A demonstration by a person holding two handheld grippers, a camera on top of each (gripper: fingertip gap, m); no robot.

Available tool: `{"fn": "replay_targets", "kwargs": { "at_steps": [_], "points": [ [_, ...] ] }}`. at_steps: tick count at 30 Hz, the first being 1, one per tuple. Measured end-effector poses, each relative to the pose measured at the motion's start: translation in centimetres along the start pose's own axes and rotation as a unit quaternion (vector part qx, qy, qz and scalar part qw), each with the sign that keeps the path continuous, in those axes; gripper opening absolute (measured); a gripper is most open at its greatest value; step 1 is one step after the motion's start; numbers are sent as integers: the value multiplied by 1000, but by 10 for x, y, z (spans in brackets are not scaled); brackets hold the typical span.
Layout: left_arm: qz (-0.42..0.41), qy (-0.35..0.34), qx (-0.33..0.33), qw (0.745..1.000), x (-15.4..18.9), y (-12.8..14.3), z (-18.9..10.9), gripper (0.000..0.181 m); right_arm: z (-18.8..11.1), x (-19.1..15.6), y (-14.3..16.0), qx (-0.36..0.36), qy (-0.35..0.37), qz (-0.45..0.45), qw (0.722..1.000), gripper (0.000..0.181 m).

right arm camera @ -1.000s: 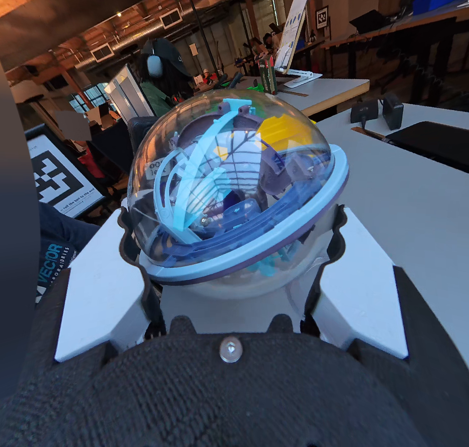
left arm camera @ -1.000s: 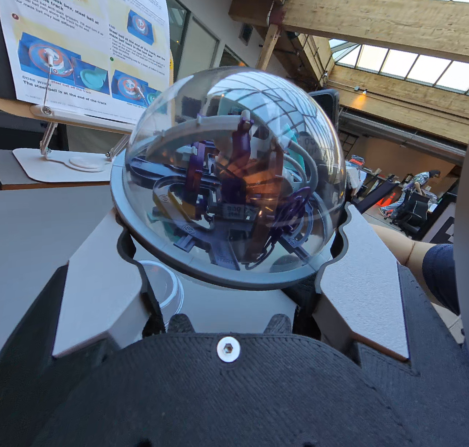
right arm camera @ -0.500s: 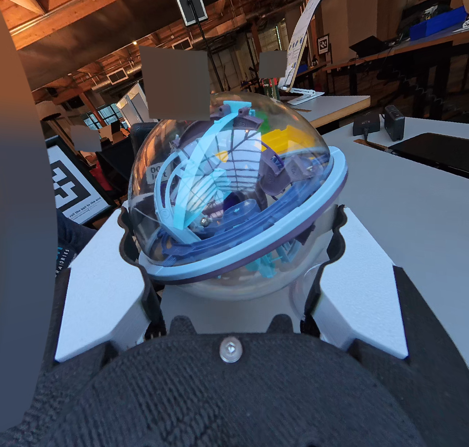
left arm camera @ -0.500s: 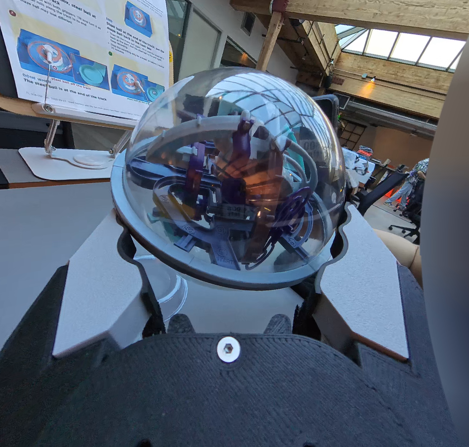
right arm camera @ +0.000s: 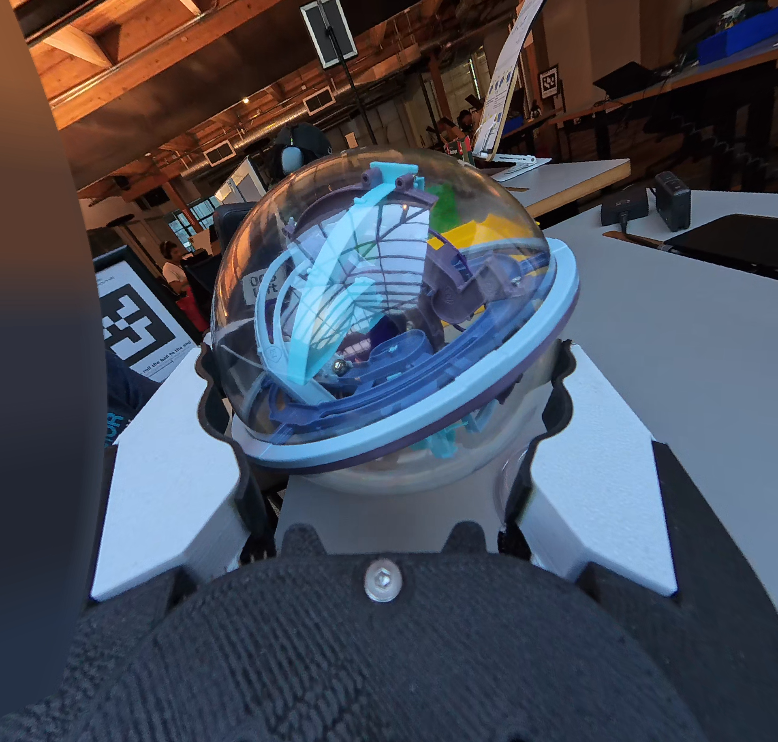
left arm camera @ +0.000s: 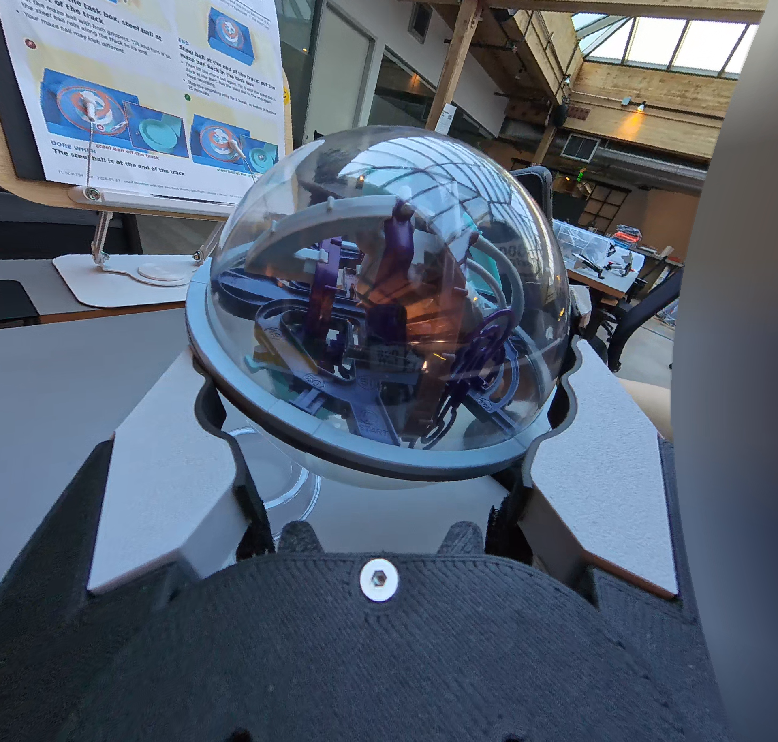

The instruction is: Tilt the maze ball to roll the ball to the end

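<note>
Inside maze ball (right arm camera: 391, 313), steel ball (right arm camera: 340, 367) half-hidden behind track.

Daylight is admitted through a skylight (left arm camera: 673, 44) at the upper right of the left wrist view, and its grid is mirrored as bright glare on the clear dome of the maze ball (left arm camera: 421, 183). In the right wrist view the same pale reflection is carried on the dome (right arm camera: 379, 250), while the timber ceiling (right arm camera: 126, 48) is lit warm orange and kept dim. Strong wide-angle bending is seen at the edges. A smooth grey blurred band is laid along one side of each picture. Sharp focus is held on the dome.
</note>
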State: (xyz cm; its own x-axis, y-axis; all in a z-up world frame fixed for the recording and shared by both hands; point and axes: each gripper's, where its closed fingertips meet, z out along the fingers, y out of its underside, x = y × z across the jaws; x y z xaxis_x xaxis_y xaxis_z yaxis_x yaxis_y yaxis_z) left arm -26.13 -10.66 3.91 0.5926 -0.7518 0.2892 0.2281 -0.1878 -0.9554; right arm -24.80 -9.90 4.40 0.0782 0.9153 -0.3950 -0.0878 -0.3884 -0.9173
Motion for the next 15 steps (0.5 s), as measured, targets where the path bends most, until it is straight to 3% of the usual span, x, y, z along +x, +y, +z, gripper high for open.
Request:
{"fn": "replay_targets", "kwargs": {
  "at_steps": [14,15],
  "points": [
    [21,-9,2,1000,2,-3,-2,156,1,-2,0,9,-17,-4,1000,157],
    [20,-9,2,1000,2,-3,-2,156,1,-2,0,8,-17,-5,1000,150]
  ]
}}
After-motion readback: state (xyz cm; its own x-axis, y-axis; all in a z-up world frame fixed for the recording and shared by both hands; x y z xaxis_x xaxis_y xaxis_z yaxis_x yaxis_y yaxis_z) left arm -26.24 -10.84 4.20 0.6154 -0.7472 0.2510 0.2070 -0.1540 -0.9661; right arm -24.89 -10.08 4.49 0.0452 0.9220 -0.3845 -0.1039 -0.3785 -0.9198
